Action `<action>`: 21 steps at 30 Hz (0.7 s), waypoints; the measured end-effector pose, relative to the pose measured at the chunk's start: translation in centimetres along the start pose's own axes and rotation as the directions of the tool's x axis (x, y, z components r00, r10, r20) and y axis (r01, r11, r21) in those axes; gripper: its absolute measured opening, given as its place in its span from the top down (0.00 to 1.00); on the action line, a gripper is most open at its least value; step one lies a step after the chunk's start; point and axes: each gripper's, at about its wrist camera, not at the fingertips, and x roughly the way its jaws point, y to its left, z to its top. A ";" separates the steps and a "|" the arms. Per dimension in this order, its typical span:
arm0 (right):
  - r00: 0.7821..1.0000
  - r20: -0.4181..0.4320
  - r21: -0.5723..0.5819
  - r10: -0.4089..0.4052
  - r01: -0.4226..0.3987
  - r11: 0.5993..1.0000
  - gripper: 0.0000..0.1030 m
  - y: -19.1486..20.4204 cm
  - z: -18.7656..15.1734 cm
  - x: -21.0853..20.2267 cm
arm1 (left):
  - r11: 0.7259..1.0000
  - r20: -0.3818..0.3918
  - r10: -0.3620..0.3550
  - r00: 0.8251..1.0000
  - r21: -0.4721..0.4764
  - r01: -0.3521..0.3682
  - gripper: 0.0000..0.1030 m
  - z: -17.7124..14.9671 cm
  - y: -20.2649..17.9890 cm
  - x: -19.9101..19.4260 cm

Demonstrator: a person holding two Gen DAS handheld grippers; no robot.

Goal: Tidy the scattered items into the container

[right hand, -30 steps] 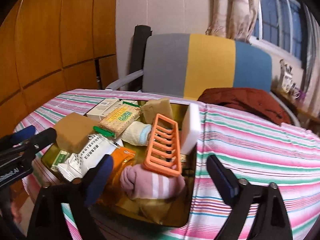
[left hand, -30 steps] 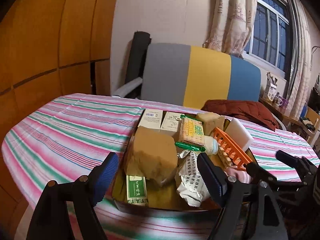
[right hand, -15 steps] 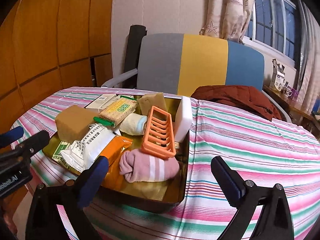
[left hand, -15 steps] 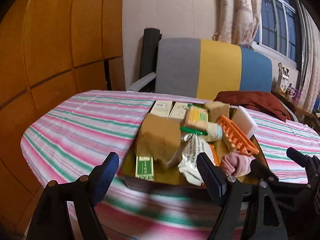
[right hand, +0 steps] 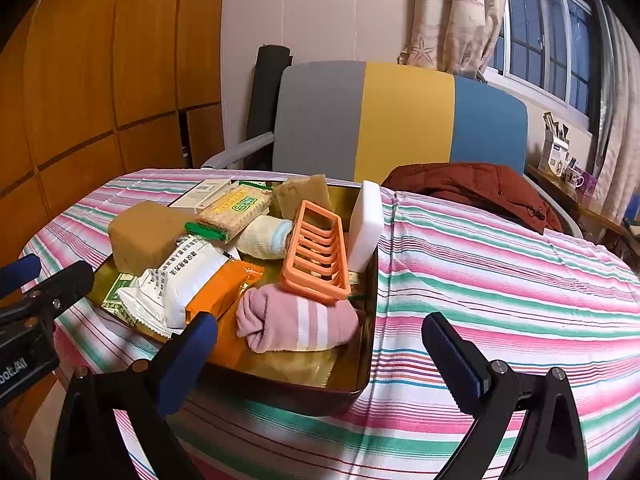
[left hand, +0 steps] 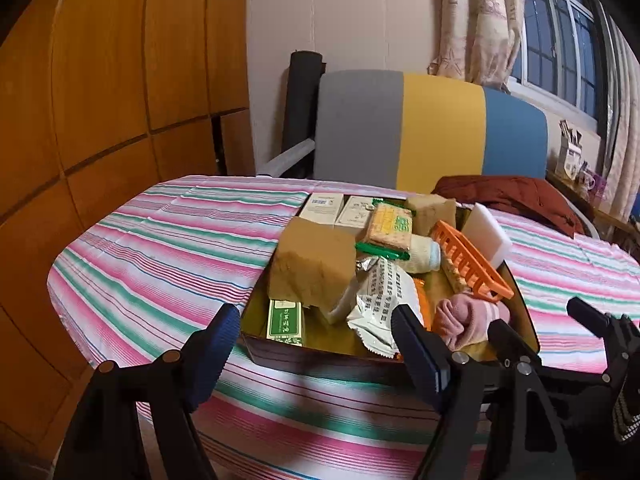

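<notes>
Behind both spread, empty tools (left hand: 316, 346) (right hand: 320, 344), only the left view shows the green box (left hand: 285, 318) whole

Tablecloth (right hand: 500, 264): pink, green, white stripes. Tin (right hand: 360, 364): gold inside, dark outside. Rack (right hand: 316, 252) orange, rolled sock (right hand: 296, 324) pink with white bands, block (right hand: 366, 224) white, sponge (right hand: 144, 236) tan. Wrappers: one white with black print (right hand: 180, 280), one orange (right hand: 224, 292). Chair back (right hand: 400, 120): grey, yellow, blue panels. Jacket (right hand: 480, 188) dark red. Gripper pads (right hand: 188, 356) blue.

Filled tin tray (right hand: 366, 376), pink sock (right hand: 296, 326), orange rack (right hand: 316, 246), striped cloth (right hand: 500, 264)
</notes>
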 end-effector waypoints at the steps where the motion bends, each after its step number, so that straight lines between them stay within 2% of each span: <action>1: 1.000 -0.001 -0.004 0.000 0.000 1.000 0.00 0.1 0.0 0.0 | 1.000 -0.005 0.002 1.000 0.005 -0.002 0.23 -0.1 -0.1 0.1; 21: 1.000 -0.004 -0.021 -0.006 0.005 1.000 0.00 0.6 -0.2 0.1 | 1.000 -0.024 0.001 1.000 0.010 -0.001 0.23 -0.9 0.2 0.4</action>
